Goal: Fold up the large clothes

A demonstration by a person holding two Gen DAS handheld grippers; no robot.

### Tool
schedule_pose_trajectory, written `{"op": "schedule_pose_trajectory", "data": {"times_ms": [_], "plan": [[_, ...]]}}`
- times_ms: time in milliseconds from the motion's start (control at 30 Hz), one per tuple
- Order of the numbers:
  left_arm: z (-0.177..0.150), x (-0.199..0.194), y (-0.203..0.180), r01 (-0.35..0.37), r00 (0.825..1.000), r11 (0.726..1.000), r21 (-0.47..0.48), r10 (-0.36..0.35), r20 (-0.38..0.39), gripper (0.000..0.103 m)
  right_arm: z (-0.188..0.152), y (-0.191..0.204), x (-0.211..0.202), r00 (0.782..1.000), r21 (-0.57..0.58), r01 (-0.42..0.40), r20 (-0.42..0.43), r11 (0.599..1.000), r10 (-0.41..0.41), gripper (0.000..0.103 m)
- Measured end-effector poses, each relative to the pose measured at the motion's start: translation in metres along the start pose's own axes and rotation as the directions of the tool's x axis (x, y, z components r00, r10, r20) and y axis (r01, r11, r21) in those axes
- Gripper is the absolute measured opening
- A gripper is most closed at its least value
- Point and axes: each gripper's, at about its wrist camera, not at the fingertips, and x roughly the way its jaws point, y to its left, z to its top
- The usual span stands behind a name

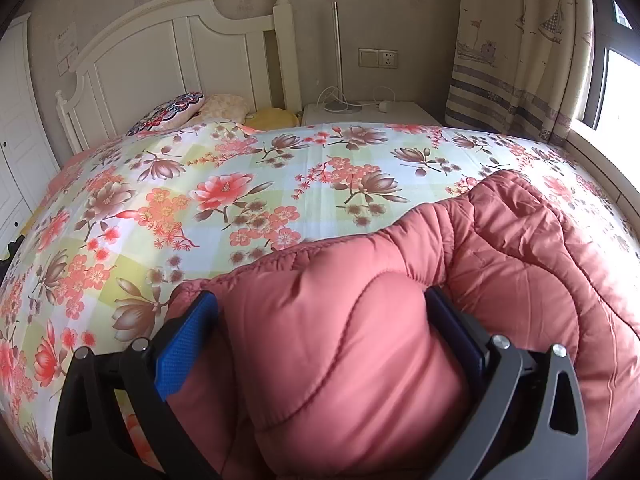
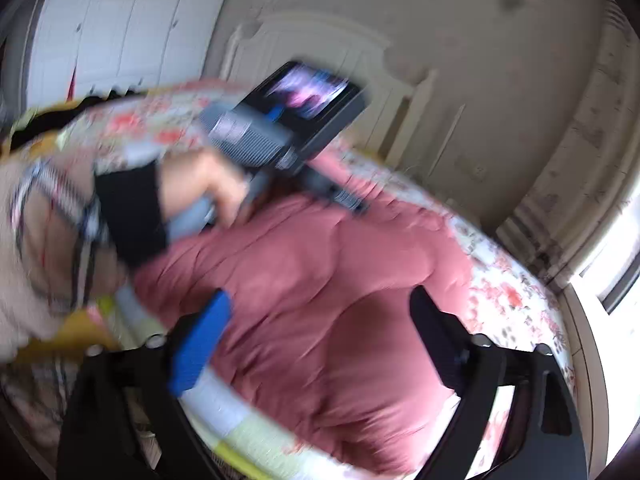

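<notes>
Floral cotton in pink, brown and pale green covers the bed [image 1: 248, 184] that fills most of what I see, with a white headboard [image 1: 168, 60] rising behind it against a beige wall. Lying on the near side of that bedspread is a large quilted coat [image 1: 460, 272] in salmon pink, bunched into thick puffy folds.

From my left wrist view, my left gripper [image 1: 320, 308] has its blue-padded fingers [image 1: 188, 340] set wide on either side of a fat roll of the coat; the padding bulges between them and both fingers press into it, so I am pinching the coat.

My right wrist view is smeared by motion. There my right gripper [image 2: 320, 308] hangs over the same coat [image 2: 320, 264] with its jaws spread wide and nothing gripped. Beyond it I see my own left hand [image 2: 208, 188], black sleeve at the wrist, wrapped round the grey handle of the other gripper.

A curtain [image 1: 516, 48] with sailing boats hangs by the window, and small pillows [image 1: 200, 110] sit at the headboard.
</notes>
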Motion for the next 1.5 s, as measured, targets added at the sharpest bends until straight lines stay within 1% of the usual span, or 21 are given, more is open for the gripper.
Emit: {"op": "schedule_pose_trajectory", "data": {"times_ms": [33,133,333,367,433,467,500,567,667,767,867,933,1000,1067,1100,1200,1300,1367,1400,1433,1500], "plan": [[0.0,0.0,0.0,0.003,1.0,1.0,0.0,-0.003,0.003,0.101,-0.006,0.006,0.01,0.999,-0.022,0.015,-0.033,1.0,-0.016,0.089],[-0.001,-0.003,-0.002,-0.017,1.0,1.0,0.009,0.017,0.016,0.101,-0.022,0.023,0.028,0.995,-0.129,0.086,-0.03,0.988,-0.09,0.098],[0.001,-0.003,-0.002,-0.009,1.0,1.0,0.018,0.009,0.001,0.101,-0.015,0.022,0.018,0.997,-0.101,0.043,-0.053,0.994,-0.049,0.098],[0.0,-0.003,-0.003,-0.015,1.0,1.0,0.023,0.015,0.002,0.101,-0.011,0.02,0.008,0.999,-0.092,0.01,-0.04,0.996,-0.014,0.098],[0.0,-0.002,-0.001,-0.013,1.0,1.0,0.018,0.013,0.001,0.101,-0.002,0.009,-0.016,0.998,-0.033,-0.051,0.023,0.998,0.052,0.086],[0.0,-0.002,-0.001,-0.011,1.0,1.0,0.016,0.011,-0.001,0.101,0.003,-0.002,-0.029,0.995,0.023,-0.077,0.065,0.997,0.076,0.086],[0.0,-0.002,-0.001,-0.012,1.0,1.0,0.015,0.012,-0.001,0.101,0.006,-0.014,-0.037,0.993,0.076,-0.073,0.098,0.994,0.066,0.086],[0.0,-0.002,-0.001,-0.018,1.0,1.0,0.018,0.018,0.004,0.101,0.006,-0.032,-0.037,0.993,0.147,-0.047,0.113,0.988,0.03,0.083],[-0.001,-0.003,0.0,-0.007,1.0,1.0,0.014,0.007,0.007,0.101,-0.013,-0.044,0.007,0.999,0.196,-0.044,-0.023,0.98,0.05,0.083],[0.0,-0.005,-0.003,-0.015,1.0,1.0,0.024,0.015,-0.001,0.101,-0.021,-0.029,0.018,0.999,0.114,0.039,-0.015,0.993,-0.037,0.086],[0.004,-0.02,-0.001,-0.045,0.999,0.999,0.024,0.046,-0.016,0.101,-0.016,-0.026,0.016,0.999,0.114,0.038,-0.036,0.993,-0.035,0.087],[0.004,-0.046,0.003,-0.054,0.998,0.999,-0.008,0.054,0.017,0.101,-0.018,-0.028,0.017,0.999,0.124,0.029,-0.031,0.992,-0.025,0.088],[-0.006,-0.086,0.006,-0.007,0.995,1.0,-0.026,0.009,0.102,0.101,-0.018,-0.03,0.019,0.999,0.126,0.026,-0.031,0.992,-0.023,0.089],[-0.02,-0.107,0.003,0.022,0.99,1.0,-0.003,-0.021,0.139,0.101,-0.019,-0.03,0.017,0.999,0.13,0.026,-0.031,0.991,-0.023,0.09],[-0.028,-0.109,0.0,0.016,0.991,1.0,0.017,-0.018,0.136,0.101,-0.019,-0.029,0.016,0.999,0.13,0.027,-0.031,0.991,-0.023,0.09],[-0.061,-0.085,-0.007,-0.021,0.997,0.997,0.073,0.016,0.074,0.101,-0.019,-0.029,0.014,1.0,0.13,0.012,-0.025,0.991,-0.009,0.091],[-0.067,-0.081,0.013,0.076,0.996,0.997,-0.015,-0.075,0.051,0.101,-0.019,-0.042,0.008,0.999,0.136,-0.038,-0.003,0.99,0.039,0.092],[-0.065,-0.09,0.028,0.149,0.988,0.987,-0.057,-0.146,0.051,0.101,-0.019,-0.061,-0.001,0.993,0.211,-0.121,0.034,0.97,0.116,0.091],[-0.065,-0.095,0.037,0.187,0.981,0.979,-0.079,-0.182,0.062,0.101,-0.02,-0.078,-0.005,0.985,0.285,-0.174,0.065,0.943,0.162,0.092],[-0.068,-0.098,0.05,0.229,0.973,0.965,-0.124,-0.222,0.071,0.101,-0.023,-0.092,-0.007,0.979,0.345,-0.202,0.088,0.916,0.183,0.097],[-0.075,-0.096,0.071,0.292,0.956,0.931,-0.218,-0.285,0.065,0.101,-0.038,-0.134,-0.006,0.965,0.536,-0.264,0.146,0.802,0.22,0.099]]}}
